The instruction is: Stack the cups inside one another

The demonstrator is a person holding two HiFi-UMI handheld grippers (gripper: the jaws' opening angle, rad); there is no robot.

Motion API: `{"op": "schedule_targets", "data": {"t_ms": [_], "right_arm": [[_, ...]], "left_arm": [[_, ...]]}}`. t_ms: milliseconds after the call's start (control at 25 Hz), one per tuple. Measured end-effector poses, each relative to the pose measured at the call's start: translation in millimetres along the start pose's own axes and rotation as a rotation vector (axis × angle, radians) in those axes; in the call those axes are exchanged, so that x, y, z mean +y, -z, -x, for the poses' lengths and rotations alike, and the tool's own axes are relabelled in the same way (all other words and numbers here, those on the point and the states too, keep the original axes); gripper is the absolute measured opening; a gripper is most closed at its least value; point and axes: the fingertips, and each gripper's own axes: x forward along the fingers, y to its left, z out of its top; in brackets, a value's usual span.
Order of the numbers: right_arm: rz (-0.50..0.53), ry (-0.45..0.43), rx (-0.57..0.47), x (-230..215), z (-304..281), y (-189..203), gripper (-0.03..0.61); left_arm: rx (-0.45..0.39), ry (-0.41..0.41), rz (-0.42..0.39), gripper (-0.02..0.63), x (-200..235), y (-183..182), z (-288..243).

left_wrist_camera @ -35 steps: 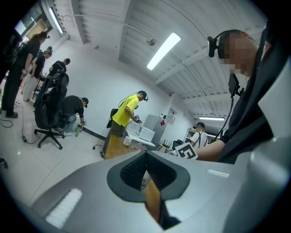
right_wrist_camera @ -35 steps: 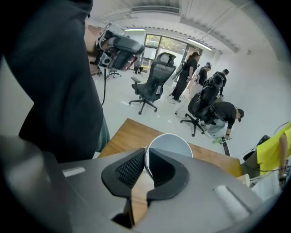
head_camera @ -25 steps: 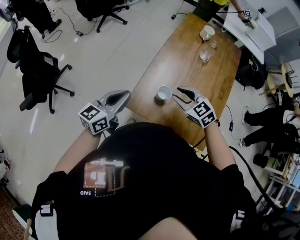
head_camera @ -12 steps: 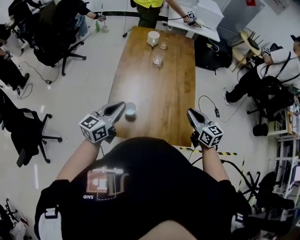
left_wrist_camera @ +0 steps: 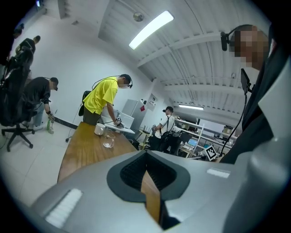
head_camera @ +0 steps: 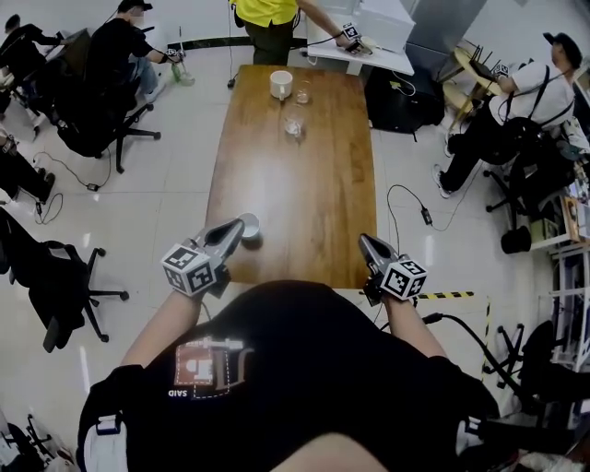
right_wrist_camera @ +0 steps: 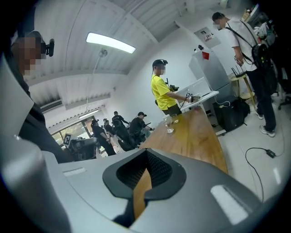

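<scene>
A small white cup [head_camera: 249, 224] stands upright near the left edge of the long wooden table [head_camera: 304, 194]. My left gripper [head_camera: 237, 228] is shut and empty, with its tips just left of that cup; I cannot tell whether they touch it. My right gripper [head_camera: 366, 242] is shut on nothing, above the table's near right corner and well away from the cup. At the far end stand a white mug [head_camera: 281, 83] and two clear glass cups [head_camera: 293, 124] [head_camera: 301, 94]. The left gripper view shows the mug [left_wrist_camera: 99, 129] and a glass [left_wrist_camera: 108, 141], but the near cup is hidden there.
A person in a yellow shirt [head_camera: 263, 18] stands at the table's far end by a white desk [head_camera: 369, 46]. Office chairs [head_camera: 55, 277] and seated people are on the left. On the right are a standing person [head_camera: 516, 111], a floor cable [head_camera: 406, 203] and shelves.
My right gripper, open beside the white cup a second ago, has shut and drawn back to the near right corner. My left gripper has come in beside the cup, which stays on the table.
</scene>
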Motion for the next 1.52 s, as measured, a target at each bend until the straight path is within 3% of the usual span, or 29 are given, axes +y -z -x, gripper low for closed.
{"op": "schedule_targets", "data": {"t_ms": [440,760,1000,1520], "right_arm": [[0.065,-0.085,0.005,22,-28,-27,0.012],[0.109,-0.087,0.078,35,-67,3,0.012],[0.141,-0.103,0.096,36,-59,-12,0.012],[0.153,-0.098,0.089,33,-53,-13,0.012]], "left_arm": [[-0.046,-0.051,0.003,0.002,9,-10,22],[-0.049,-0.075,0.033,0.002,45,-1,52],[-0.060,-0.068,0.021,0.002,24,-14,40],[-0.059,-0.056,0.009,0.002,24,-11,37]]}}
